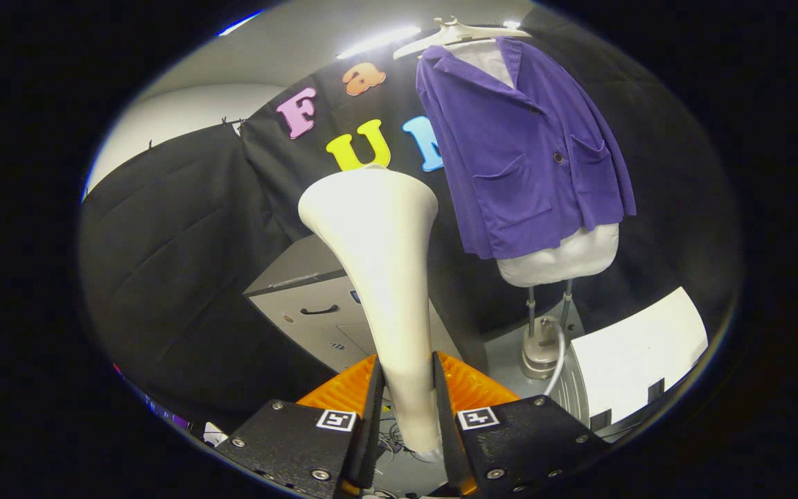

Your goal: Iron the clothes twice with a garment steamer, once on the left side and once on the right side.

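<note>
Gripper view looks up along the two fingers, and the gripper point(406, 388) is pinched on the narrow handle of a white garment steamer point(378, 263), one finger pressing each side of it. The handle rises from between the fingers and flares into a wide head, seen from its back, that stands well ahead of the fingers. Beyond the steamer and off to its right hangs a purple jacket point(524, 152) on a white hanger point(454, 34), draped over a pale dress form point(565, 256) on a metal stand point(544, 333) with a hose curling at its base. Steamer head and jacket are apart, with open dark wall cloth showing between the head's right edge and the jacket's left edge. Behind the steamer, low down, sits a grey cabinet point(309, 305) with a drawer handle. To the right of the stand's base lies a white board point(641, 346). Left of the steamer the black cloth hangs free of objects
</note>
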